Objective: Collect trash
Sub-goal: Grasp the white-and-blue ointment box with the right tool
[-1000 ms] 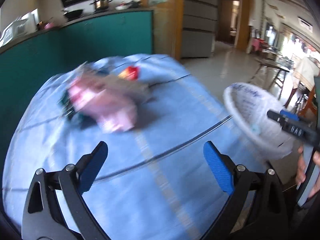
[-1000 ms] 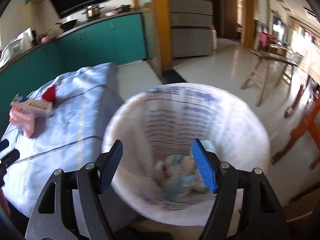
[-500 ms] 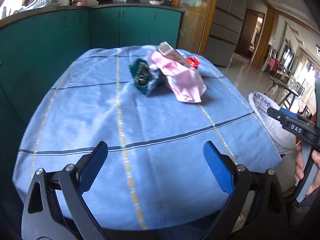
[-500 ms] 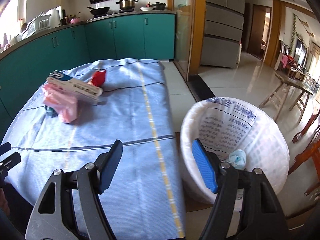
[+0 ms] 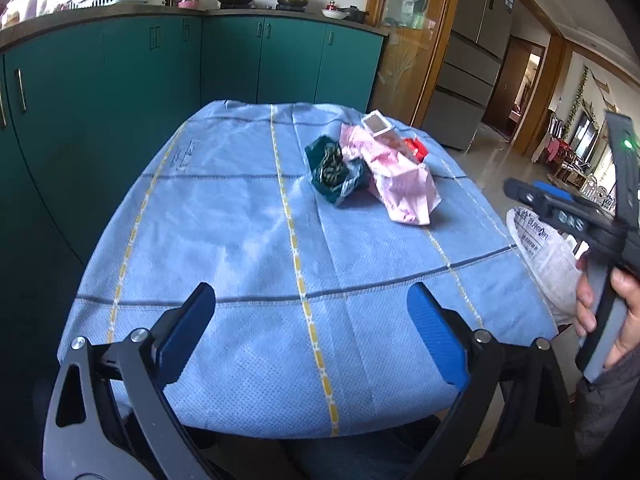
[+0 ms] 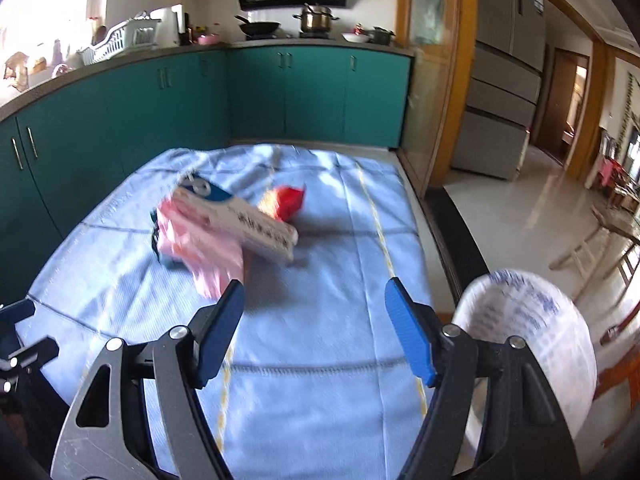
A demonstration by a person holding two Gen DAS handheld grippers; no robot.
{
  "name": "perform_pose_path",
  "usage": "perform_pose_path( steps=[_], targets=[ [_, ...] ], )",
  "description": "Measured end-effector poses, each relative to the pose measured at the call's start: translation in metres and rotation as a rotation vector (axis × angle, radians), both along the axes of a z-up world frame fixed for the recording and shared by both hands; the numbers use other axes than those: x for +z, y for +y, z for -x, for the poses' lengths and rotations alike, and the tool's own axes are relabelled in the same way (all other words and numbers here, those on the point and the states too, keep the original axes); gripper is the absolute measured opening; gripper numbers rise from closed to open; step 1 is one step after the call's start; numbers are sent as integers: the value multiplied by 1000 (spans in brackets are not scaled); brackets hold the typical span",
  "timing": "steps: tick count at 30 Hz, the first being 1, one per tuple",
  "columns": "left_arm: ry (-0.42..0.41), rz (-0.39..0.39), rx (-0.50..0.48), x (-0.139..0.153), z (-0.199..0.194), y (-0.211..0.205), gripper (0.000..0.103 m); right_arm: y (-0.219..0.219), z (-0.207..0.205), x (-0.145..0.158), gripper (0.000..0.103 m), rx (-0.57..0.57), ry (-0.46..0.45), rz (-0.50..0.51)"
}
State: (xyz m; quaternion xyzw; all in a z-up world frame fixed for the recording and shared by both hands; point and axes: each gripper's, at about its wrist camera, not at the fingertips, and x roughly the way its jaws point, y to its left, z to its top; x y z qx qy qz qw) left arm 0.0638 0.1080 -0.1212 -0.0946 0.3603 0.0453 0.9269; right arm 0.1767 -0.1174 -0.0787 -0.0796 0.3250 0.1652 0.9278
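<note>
Above the near edge of the table [image 5: 240,220], which is draped in a light blue cloth, the left gripper [image 5: 316,332] hangs tilted downward with its blue pads spread wide and nothing between them. Beyond it, well apart and toward the far right part of the table, lies the heap of trash: a dark green crumpled wrapper [image 5: 332,168], a pink crumpled bag [image 5: 404,184] touching it on the right, a long white carton [image 5: 378,123] resting on top of the pink bag, and a red packet [image 5: 416,148] just behind. At the right edge of the left wrist view a hand [image 5: 616,320] grips the handle of the right gripper [image 6: 316,328], whose dark fingers reach in over the table's right side. Seen from its own camera, the right gripper also points down at the table, released, its pads parted over bare cloth, with the pink bag [image 6: 200,248], the carton [image 6: 248,220] and the red packet [image 6: 288,200] ahead of it, somewhat blurred. Beside the table's right edge, lower than its top, stands the white-lined trash bin [image 6: 532,332], just right of the right gripper.
</note>
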Motion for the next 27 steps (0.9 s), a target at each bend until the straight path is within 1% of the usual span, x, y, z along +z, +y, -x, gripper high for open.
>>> perform_pose_path(
  steps=[2, 4, 6, 8, 9, 11, 15, 17, 19, 22, 24, 26, 27],
  targets=[
    [-12, -16, -2, 6, -2, -1, 97, 3, -12, 6, 71, 15, 6, -20],
    [-13, -25, -1, 8, -6, -2, 97, 11, -28, 12, 71, 58, 24, -45],
    [-7, -23, -5, 8, -11, -3, 97, 25, -40, 17, 72, 128, 33, -45],
    [11, -17, -8, 6, -17, -4, 97, 48, -54, 17, 75, 227, 42, -16],
    [19, -15, -9, 4, -19, -4, 97, 55, -59, 14, 75, 261, 48, -5],
    [31, -16, -8, 2, -22, -5, 97, 79, -80, 3, 75, 373, 90, 27],
    [36, -36, -3, 2, -23, -7, 97, 105, -111, -22, 75, 515, 155, 64],
    [44, -46, 4, 1, -23, -7, 97, 108, -121, -29, 76, 576, 192, 23],
    [53, -50, 14, 1, -23, -6, 97, 112, -135, -36, 80, 636, 260, -22],
    [58, -44, 29, 1, -23, -3, 97, 118, -142, -44, 80, 663, 309, -22],
    [56, -39, 34, 1, -23, -1, 97, 116, -138, -44, 77, 683, 325, -55],
    [58, -36, 37, 1, -24, -1, 97, 113, -130, -43, 66, 706, 340, -82],
    [61, -33, 38, 0, -24, 0, 97, 113, -127, -44, 64, 703, 346, -84]
  ],
)
